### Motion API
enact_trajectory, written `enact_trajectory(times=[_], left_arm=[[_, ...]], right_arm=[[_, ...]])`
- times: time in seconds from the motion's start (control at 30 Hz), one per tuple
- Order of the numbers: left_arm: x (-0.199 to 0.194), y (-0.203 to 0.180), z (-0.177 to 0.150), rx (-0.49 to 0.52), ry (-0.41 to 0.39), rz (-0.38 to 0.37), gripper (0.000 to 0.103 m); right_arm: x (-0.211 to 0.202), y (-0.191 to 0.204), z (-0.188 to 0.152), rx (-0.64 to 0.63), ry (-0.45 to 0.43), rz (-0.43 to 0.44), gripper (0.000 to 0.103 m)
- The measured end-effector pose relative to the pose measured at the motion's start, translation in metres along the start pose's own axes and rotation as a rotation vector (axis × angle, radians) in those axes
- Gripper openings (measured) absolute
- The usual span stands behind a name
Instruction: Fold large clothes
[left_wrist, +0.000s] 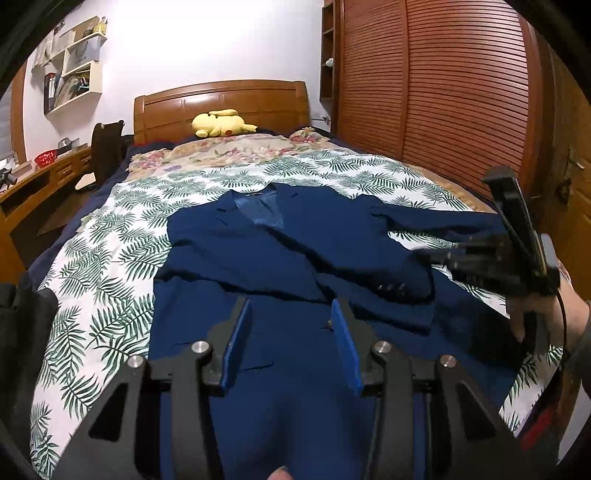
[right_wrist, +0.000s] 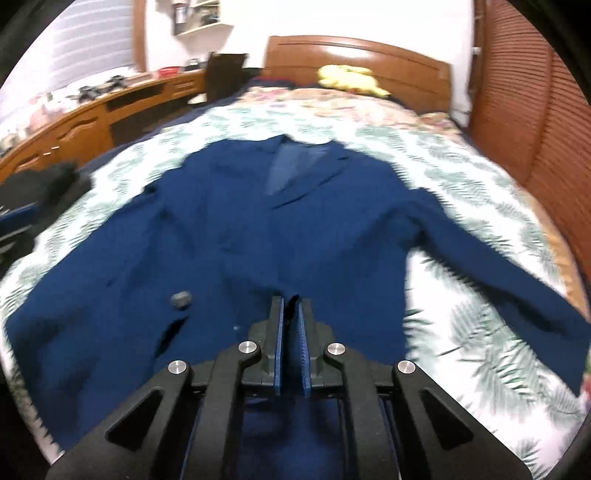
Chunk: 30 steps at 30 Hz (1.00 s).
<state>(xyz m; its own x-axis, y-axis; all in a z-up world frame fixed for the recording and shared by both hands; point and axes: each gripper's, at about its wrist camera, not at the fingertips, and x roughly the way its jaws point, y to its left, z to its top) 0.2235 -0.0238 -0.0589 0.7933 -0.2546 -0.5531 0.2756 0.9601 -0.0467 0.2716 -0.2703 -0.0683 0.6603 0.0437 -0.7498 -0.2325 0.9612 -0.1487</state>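
A dark blue jacket (left_wrist: 258, 243) lies face up on the leaf-print bedspread (left_wrist: 110, 258), collar toward the headboard. My left gripper (left_wrist: 291, 310) hovers open over the jacket's lower front, with nothing between its blue pads. At the right of the left wrist view a hand holds my right gripper (left_wrist: 428, 254), blurred, low over the jacket's right side. In the right wrist view the jacket (right_wrist: 295, 206) fills the bed, one sleeve (right_wrist: 498, 251) stretched out to the right. My right gripper (right_wrist: 291, 301) is shut, with a small fold of the blue cloth pinched between its tips.
A yellow plush toy (left_wrist: 221, 123) rests against the wooden headboard (left_wrist: 221, 99). A slatted wooden wardrobe (left_wrist: 443, 92) runs along the bed's right side. On the left are a wooden desk (left_wrist: 44, 177), a dark chair (left_wrist: 107, 147) and wall shelves (left_wrist: 74, 74). Dark cloth (right_wrist: 55, 181) lies at the bed's left edge.
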Motion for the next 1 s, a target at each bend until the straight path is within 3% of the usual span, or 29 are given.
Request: enact_trajectory(times=[0.3, 0.4, 0.47, 0.53, 0.6, 0.87, 1.0], left_arm=[[0.002, 0.002, 0.0, -0.002, 0.002, 0.011, 0.043], [0.002, 0.001, 0.0, 0.002, 0.004, 0.011, 0.043], [0.003, 0.0, -0.001, 0.005, 0.004, 0.011, 0.043], [0.003, 0.0, -0.001, 0.007, 0.004, 0.011, 0.043], [0.003, 0.0, -0.001, 0.005, 0.003, 0.012, 0.043], [0.001, 0.002, 0.0, 0.002, 0.003, 0.017, 0.043], [0.001, 0.003, 0.0, 0.004, 0.002, 0.019, 0.044]], right_arm=[[0.001, -0.05, 0.021, 0.07, -0.009, -0.176, 0.005], [-0.003, -0.054, 0.017, 0.091, -0.019, -0.149, 0.005], [-0.002, -0.049, 0.012, 0.087, -0.005, -0.124, 0.012], [-0.002, -0.041, 0.004, 0.083, 0.008, -0.1, 0.045], [-0.004, -0.033, -0.007, 0.091, 0.009, -0.043, 0.059], [0.0, 0.019, -0.04, -0.003, 0.12, 0.112, 0.059], [0.01, 0.036, -0.051, -0.084, 0.182, 0.08, 0.056]])
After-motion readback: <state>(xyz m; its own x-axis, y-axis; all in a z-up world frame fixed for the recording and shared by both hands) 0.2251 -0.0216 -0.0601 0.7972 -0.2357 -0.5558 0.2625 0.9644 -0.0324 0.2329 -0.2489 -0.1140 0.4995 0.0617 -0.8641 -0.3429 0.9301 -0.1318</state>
